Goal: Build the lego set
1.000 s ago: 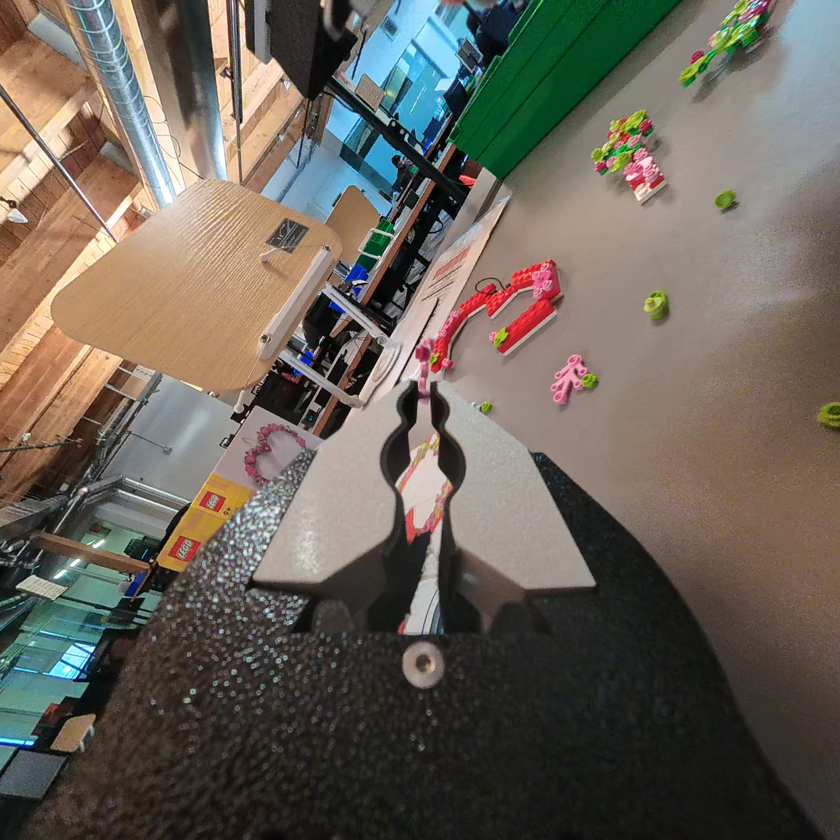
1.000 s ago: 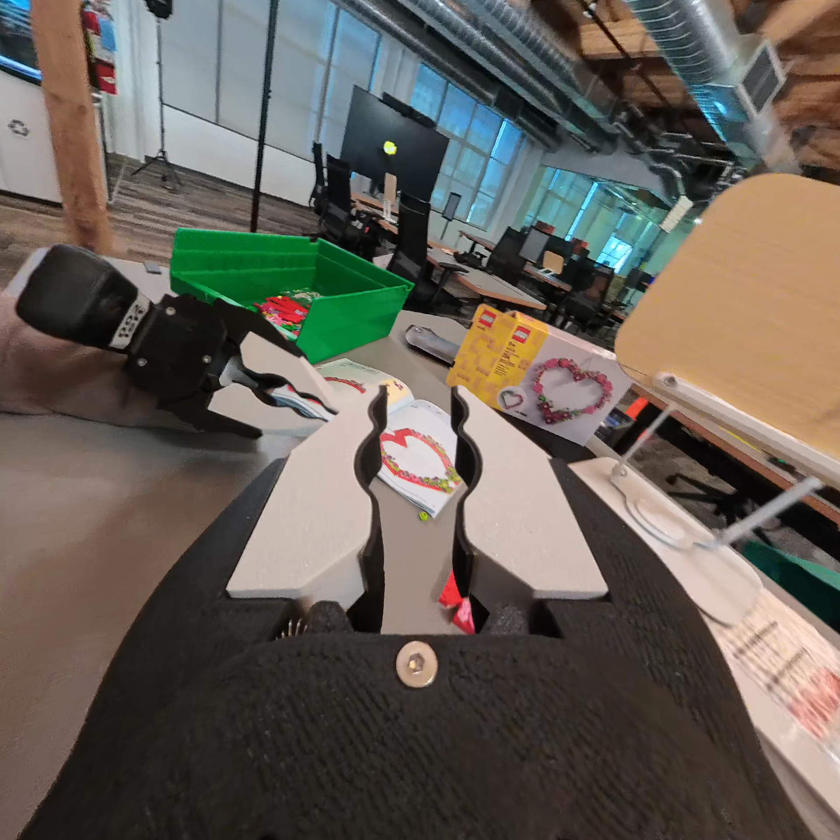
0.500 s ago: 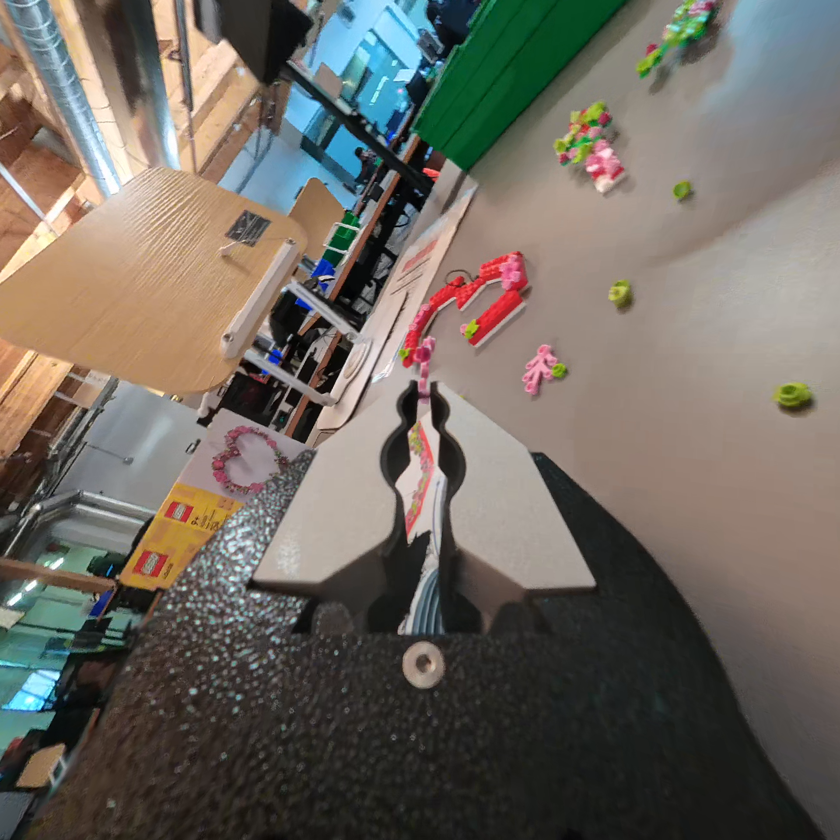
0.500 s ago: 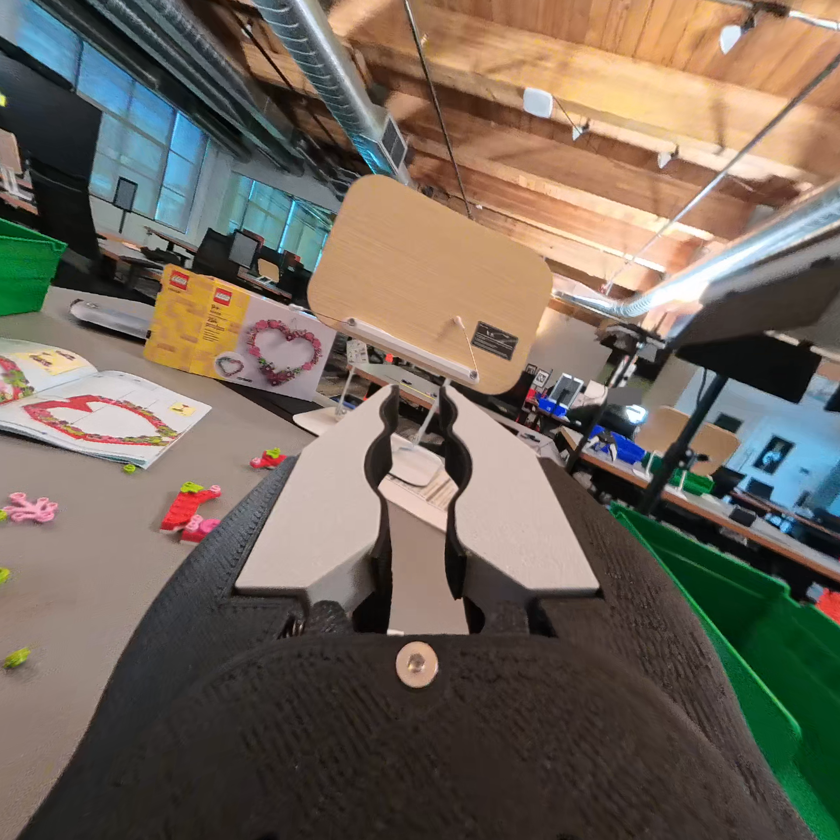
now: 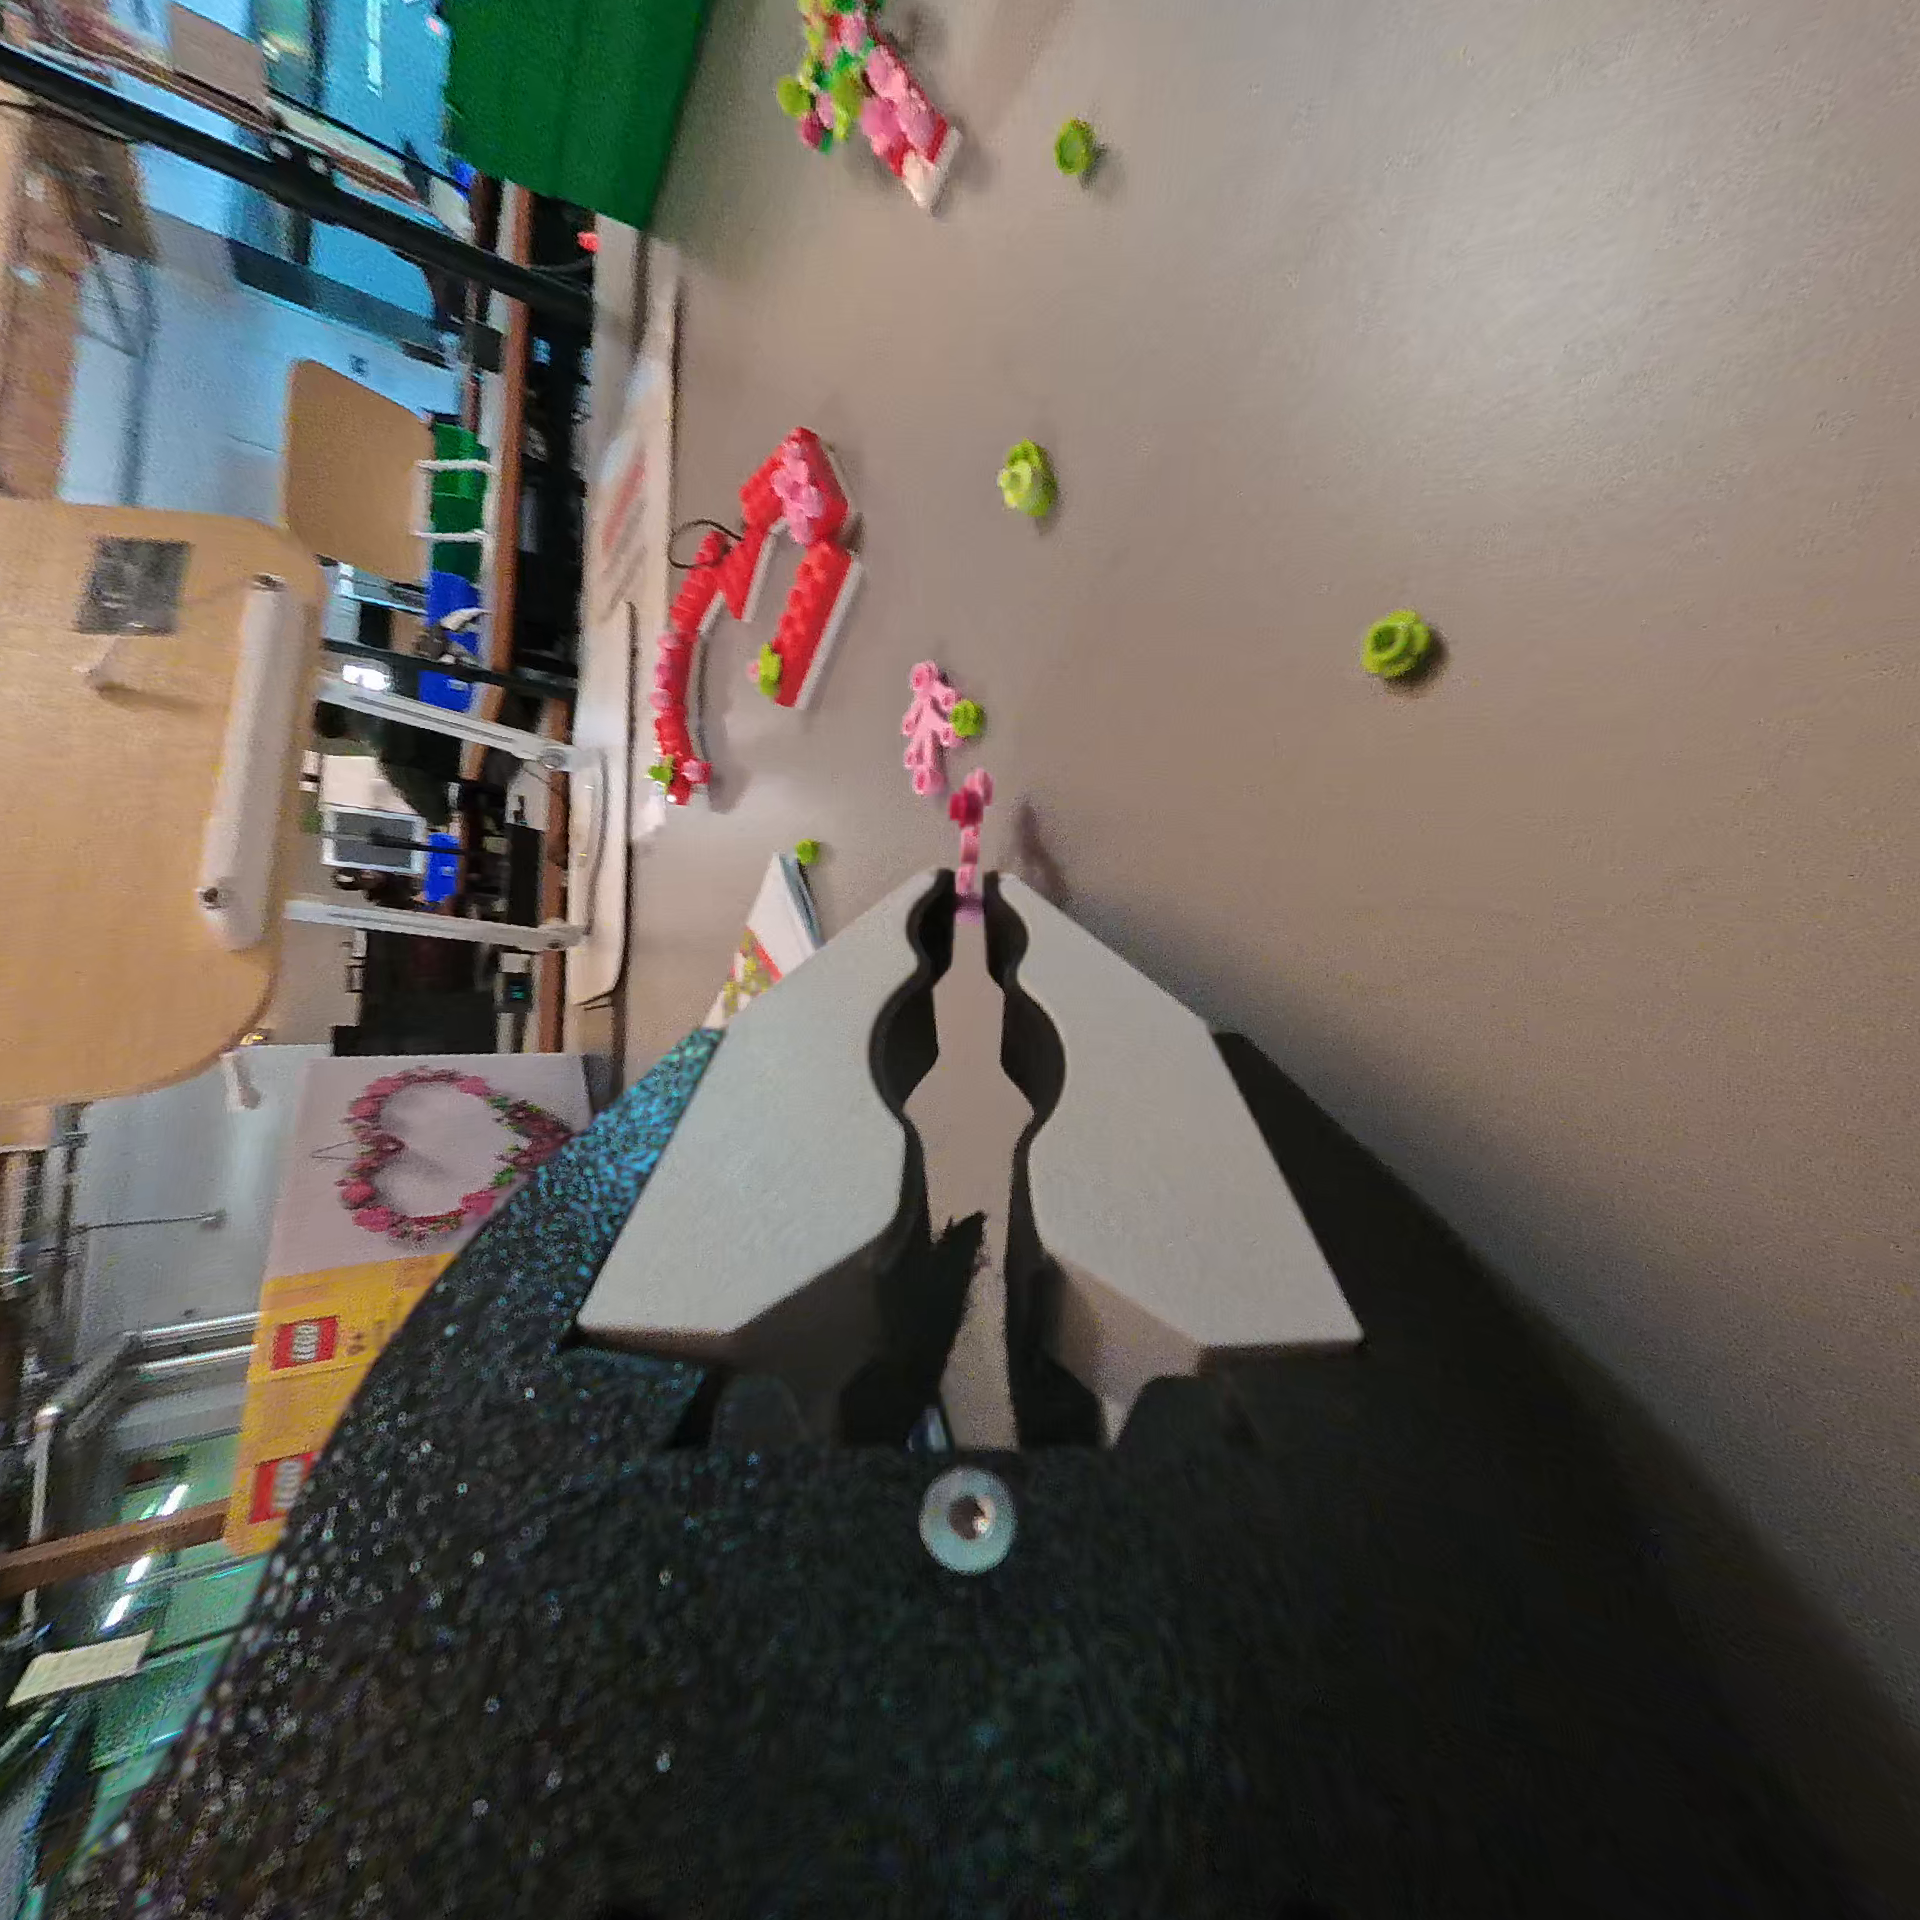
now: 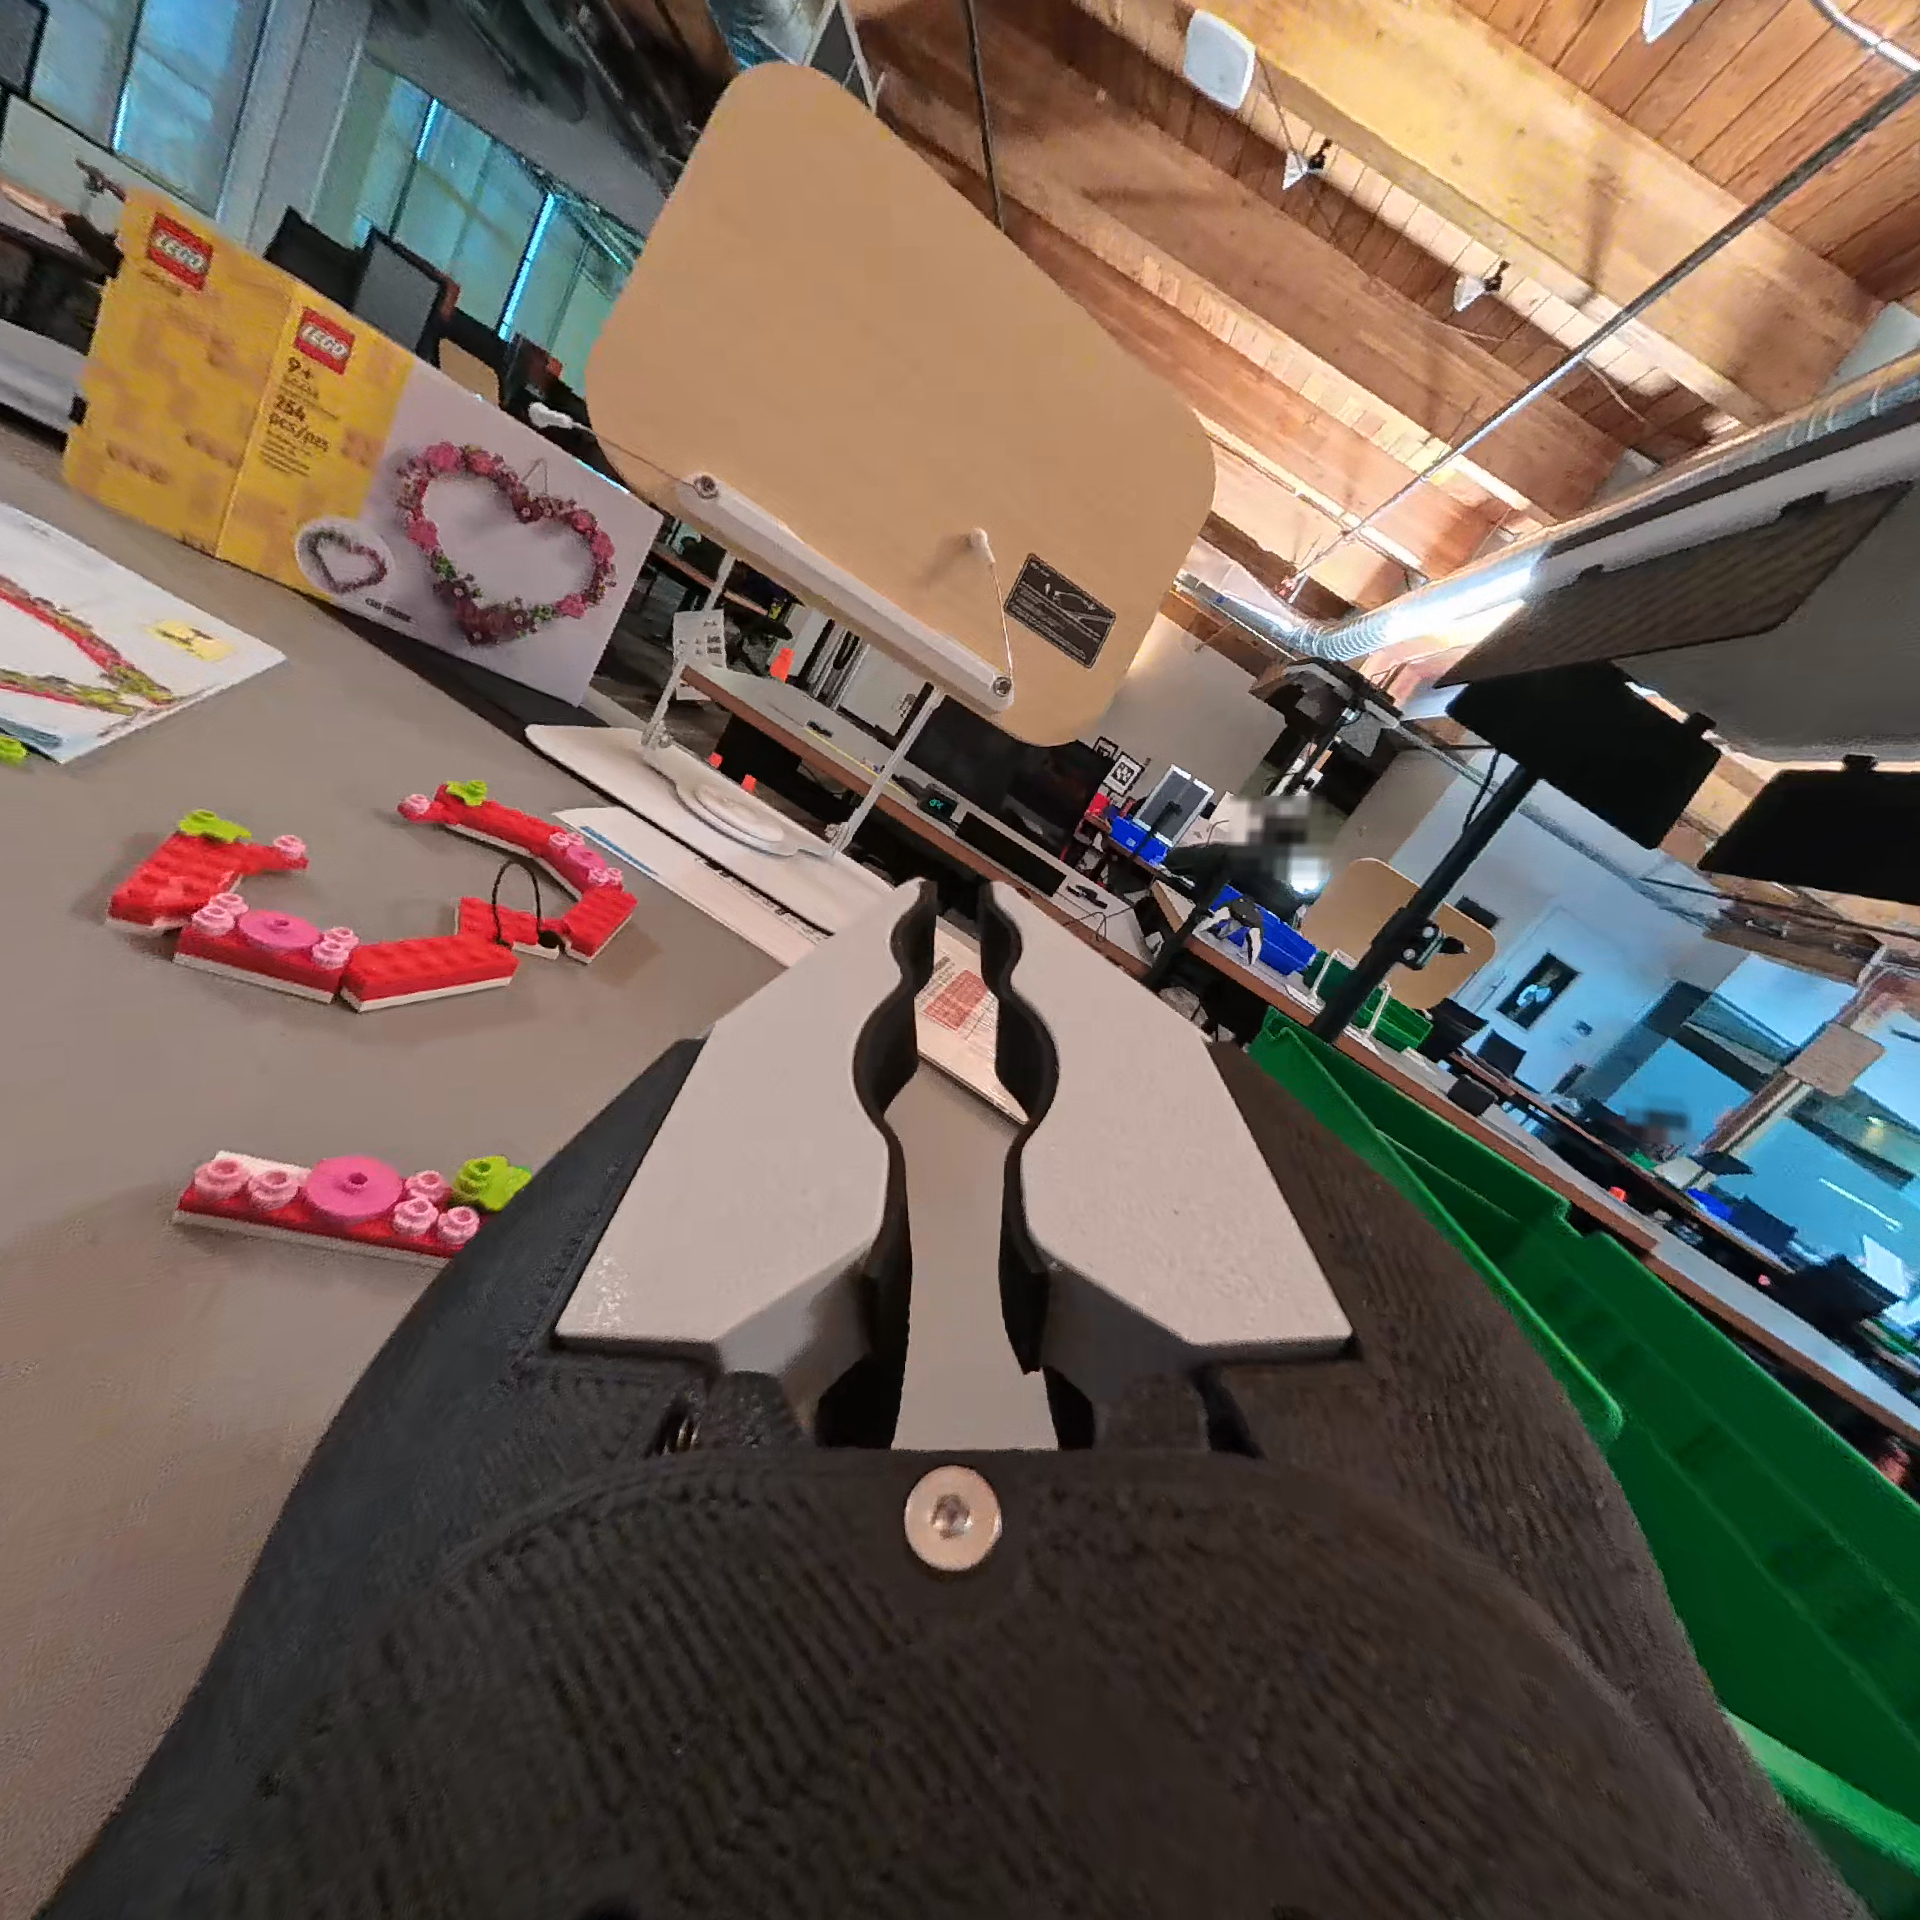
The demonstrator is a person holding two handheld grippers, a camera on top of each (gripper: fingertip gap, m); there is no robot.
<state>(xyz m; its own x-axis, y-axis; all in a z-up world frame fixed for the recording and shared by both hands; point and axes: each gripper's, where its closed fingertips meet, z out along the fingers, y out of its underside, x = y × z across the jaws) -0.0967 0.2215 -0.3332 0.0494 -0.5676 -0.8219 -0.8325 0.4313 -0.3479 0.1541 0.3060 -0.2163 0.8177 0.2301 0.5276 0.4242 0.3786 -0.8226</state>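
My left gripper is shut on a small pink and magenta flower stem that sticks out of its tips, just above the grey table. Beyond it lie a pink branched piece and the red partial heart frame. The heart frame also shows in the right wrist view, with a loose red strip with pink flowers in front of it. My right gripper is empty, low over the table, with its jaws nearly together.
Lime round pieces and a flower cluster are scattered on the table. A green bin is to the right. The yellow set box, the open booklet and a wooden book stand stand behind.
The left gripper has swung off the booklet toward the loose pieces, still holding the pink stem. The right gripper has turned right, past the booklet to the red frame, and its jaws have narrowed.
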